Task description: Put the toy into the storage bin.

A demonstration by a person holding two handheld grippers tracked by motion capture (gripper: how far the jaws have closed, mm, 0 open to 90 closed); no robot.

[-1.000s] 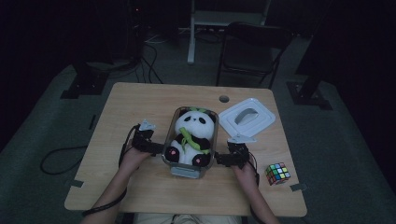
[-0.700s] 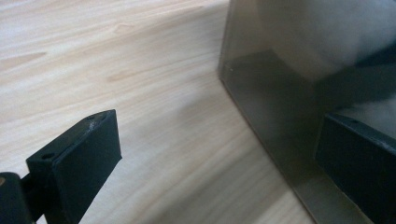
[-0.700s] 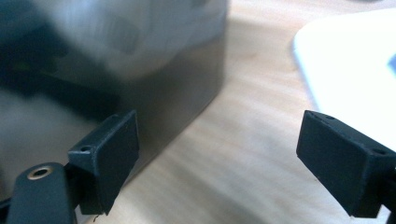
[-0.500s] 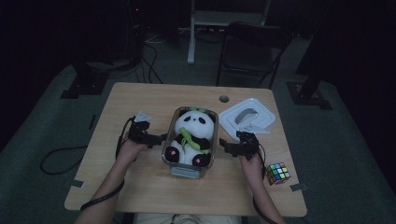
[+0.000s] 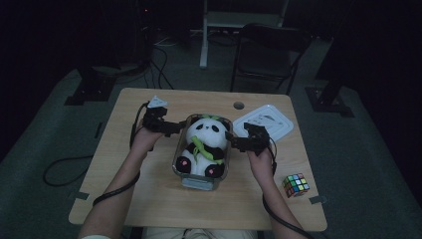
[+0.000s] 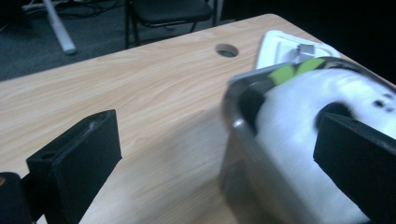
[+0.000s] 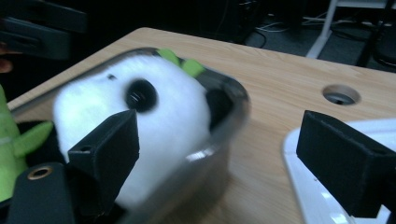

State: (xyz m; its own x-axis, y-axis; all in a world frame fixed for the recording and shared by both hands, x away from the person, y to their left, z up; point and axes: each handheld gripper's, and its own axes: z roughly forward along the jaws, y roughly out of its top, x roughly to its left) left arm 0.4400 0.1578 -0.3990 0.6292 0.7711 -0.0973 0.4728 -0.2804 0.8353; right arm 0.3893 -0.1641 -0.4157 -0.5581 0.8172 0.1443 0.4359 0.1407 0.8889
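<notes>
Clear container (image 5: 201,175) rim straddled both sides | left tool (image 5: 175,130), right tool (image 5: 233,141) released | panda (image 5: 204,147) inside

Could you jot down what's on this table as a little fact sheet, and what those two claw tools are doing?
Main item: panda plush sitting in a clear container
Left gripper: open, jaws straddling the container's rim
Right gripper: open, jaws straddling the opposite rim
Lid: white, off, lying on the table beside the container
Also there: puzzle cube near the table corner
</notes>
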